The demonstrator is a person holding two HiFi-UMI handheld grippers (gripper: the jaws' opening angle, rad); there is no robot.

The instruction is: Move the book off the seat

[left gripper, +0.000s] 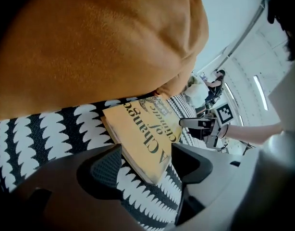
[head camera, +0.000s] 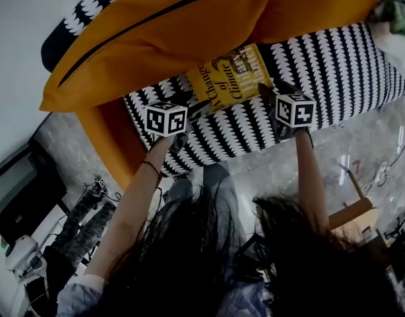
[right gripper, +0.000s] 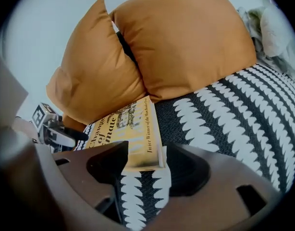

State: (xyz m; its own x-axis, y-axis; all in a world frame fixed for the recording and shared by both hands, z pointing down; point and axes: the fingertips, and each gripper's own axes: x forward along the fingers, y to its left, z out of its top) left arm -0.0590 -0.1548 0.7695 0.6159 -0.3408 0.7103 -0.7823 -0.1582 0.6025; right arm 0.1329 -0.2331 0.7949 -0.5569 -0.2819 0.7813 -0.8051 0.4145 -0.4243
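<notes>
A yellow book (head camera: 229,78) lies flat on the black-and-white patterned seat (head camera: 328,71), its far edge tucked against two orange cushions (head camera: 176,25). My left gripper (head camera: 191,109) is at the book's near left corner, and my right gripper (head camera: 268,92) is at its near right corner. In the left gripper view the book (left gripper: 142,129) has one corner between the open jaws of the left gripper (left gripper: 143,170). In the right gripper view the book (right gripper: 130,126) reaches between the open jaws of the right gripper (right gripper: 143,170) in the same way. Neither pair of pads presses on it.
The cushions (right gripper: 186,37) lean over the back of the seat. A heap of cloth (head camera: 397,5) lies at the seat's far right end. Beside the seat is grey stone floor (head camera: 361,157) with a cardboard box (head camera: 351,216) and cables; dark equipment (head camera: 18,190) stands at the left.
</notes>
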